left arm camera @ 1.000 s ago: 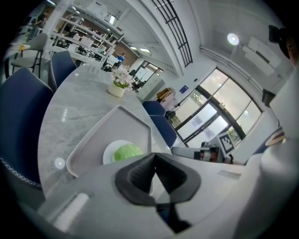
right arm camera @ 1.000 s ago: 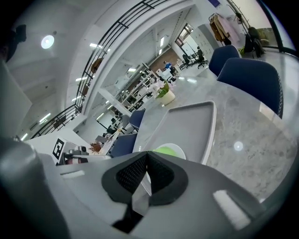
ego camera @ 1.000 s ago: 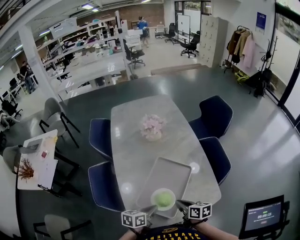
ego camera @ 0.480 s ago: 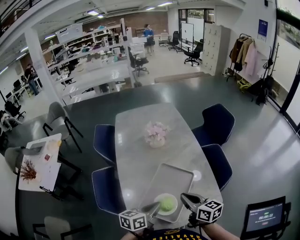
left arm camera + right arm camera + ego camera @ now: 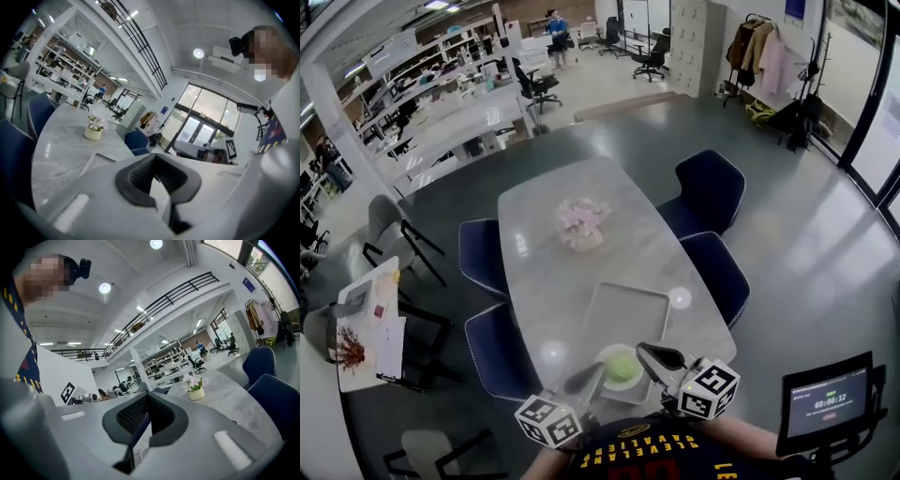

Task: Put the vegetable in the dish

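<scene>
Open-plan office — desk rows point(image 5: 459, 122), swivel chairs point(image 5: 534, 89).

The vegetable point(image 5: 622, 367) is showing pale green against the white dish point(image 5: 617, 349). The tray point(image 5: 628, 314) is reading as flat light grey, and the tabletop point(image 5: 553, 281) is showing pale grey with faint marbled veining. The chairs point(image 5: 710, 187) are showing dark navy blue. The flowers point(image 5: 578, 217) are showing soft pink above a cream pot point(image 5: 581, 241). The left claw point(image 5: 584, 378) and the right claw point(image 5: 661, 357) are showing light grey with charcoal ribbed pads point(image 5: 133, 416), and the marker cubes point(image 5: 710, 389) are carrying black-and-white square patterns. The person's shirt point(image 5: 647, 455) is showing black with yellow lettering. The floor point(image 5: 787, 244) is gleaming dark grey-green.
</scene>
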Motion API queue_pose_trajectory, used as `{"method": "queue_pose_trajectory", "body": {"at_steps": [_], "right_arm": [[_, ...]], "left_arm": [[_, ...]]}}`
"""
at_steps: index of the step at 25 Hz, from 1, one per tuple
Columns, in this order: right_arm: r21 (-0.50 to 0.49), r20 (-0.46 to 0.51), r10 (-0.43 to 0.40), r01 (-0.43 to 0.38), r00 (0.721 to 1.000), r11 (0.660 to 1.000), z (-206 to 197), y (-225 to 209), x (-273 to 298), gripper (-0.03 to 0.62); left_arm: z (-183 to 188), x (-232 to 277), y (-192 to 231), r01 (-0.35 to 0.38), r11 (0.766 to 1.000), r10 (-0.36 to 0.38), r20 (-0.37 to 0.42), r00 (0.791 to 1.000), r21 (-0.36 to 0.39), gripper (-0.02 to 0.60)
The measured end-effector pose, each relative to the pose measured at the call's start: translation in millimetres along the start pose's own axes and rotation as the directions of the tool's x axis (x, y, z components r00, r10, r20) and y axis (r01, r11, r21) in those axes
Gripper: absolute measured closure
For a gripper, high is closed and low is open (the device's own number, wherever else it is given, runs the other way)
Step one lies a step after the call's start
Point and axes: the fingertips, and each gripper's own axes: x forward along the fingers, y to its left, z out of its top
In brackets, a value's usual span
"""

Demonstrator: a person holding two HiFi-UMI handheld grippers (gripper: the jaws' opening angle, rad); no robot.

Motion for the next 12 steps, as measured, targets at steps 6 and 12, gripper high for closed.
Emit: {"method": "queue_pose_trajectory", "body": {"at_steps": [6, 12], "right_arm": [[0.020, 0.017, -0.030, 0.029, 0.999, 0.999, -5.2, 1.3, -10.8, 0.588], [0.019, -0.006, -0.032, 0.032, 0.999, 0.999, -13.5, 5.8, -12.3, 0.588]], "left_arm": [[-1.3, -4.0, -9.5, -0.007, 0.999, 0.007, -0.001, 1.000, 0.036, 0.580], [-9.6, -2.4, -12.2, 0.002, 0.999, -0.002, -0.023, 1.000, 0.032, 0.580]]}}
